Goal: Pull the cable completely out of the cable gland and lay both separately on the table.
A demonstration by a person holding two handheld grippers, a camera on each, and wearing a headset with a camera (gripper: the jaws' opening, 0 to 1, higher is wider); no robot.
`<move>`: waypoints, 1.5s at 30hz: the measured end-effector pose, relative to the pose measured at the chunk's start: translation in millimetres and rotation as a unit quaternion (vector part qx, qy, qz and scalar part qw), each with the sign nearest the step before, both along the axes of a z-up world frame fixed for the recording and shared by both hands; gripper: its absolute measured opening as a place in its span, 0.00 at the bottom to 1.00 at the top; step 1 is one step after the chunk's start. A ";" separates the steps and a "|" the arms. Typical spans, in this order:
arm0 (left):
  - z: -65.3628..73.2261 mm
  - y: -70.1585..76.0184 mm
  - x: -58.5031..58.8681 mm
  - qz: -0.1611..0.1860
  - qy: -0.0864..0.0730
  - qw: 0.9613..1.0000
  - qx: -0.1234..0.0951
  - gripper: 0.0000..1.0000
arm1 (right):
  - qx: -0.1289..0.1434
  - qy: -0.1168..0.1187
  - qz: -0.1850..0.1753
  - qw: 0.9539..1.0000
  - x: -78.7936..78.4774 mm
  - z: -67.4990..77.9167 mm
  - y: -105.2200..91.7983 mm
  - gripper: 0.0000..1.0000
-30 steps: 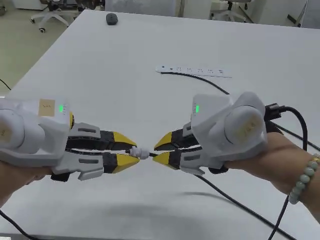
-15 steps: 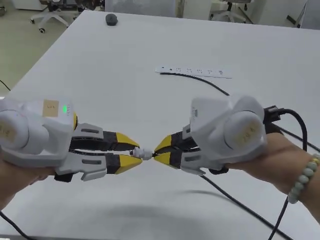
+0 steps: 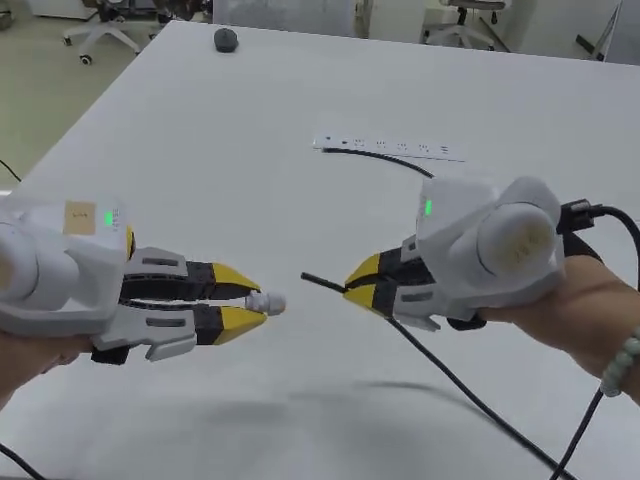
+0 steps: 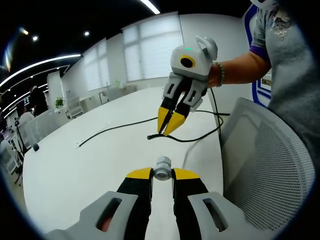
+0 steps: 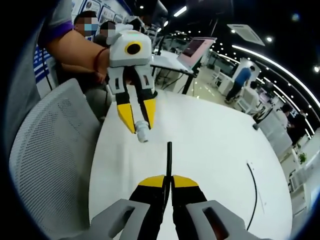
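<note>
A small white cable gland (image 3: 266, 303) sits pinched between the yellow tips of my left gripper (image 3: 245, 301), held above the white table (image 3: 250, 150). In the left gripper view the cable gland (image 4: 162, 167) pokes up between the shut tips of the left gripper (image 4: 162, 174). My right gripper (image 3: 362, 285) is shut on the black cable (image 3: 318, 284), whose free end sticks out toward the gland with a clear gap between them. In the right gripper view the cable (image 5: 169, 157) rises from the right gripper (image 5: 168, 180), and the cable gland (image 5: 143, 134) hangs from the other gripper's tips.
A white power strip (image 3: 392, 146) lies mid-table with its own black lead curving right. A dark mouse (image 3: 226, 39) rests at the far edge. The held cable trails down across the table to the lower right (image 3: 470, 396). A grey mesh chair (image 4: 272, 165) stands beside the table.
The two grippers have drawn apart. The cable end, which was inside the gland, has slid out and now hangs free from the right gripper.
</note>
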State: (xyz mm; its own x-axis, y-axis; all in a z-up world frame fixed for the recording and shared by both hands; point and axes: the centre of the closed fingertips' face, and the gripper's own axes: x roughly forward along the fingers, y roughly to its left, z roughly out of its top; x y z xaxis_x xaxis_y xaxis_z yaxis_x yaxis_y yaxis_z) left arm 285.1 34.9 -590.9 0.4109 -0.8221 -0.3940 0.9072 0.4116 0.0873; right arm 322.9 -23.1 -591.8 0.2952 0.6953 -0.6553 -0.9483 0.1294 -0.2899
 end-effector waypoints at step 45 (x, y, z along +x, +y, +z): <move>-101.3 -24.7 58.0 -0.003 0.045 0.999 0.022 0.15 | -0.016 0.080 0.001 0.997 135.6 -121.6 78.7 0.00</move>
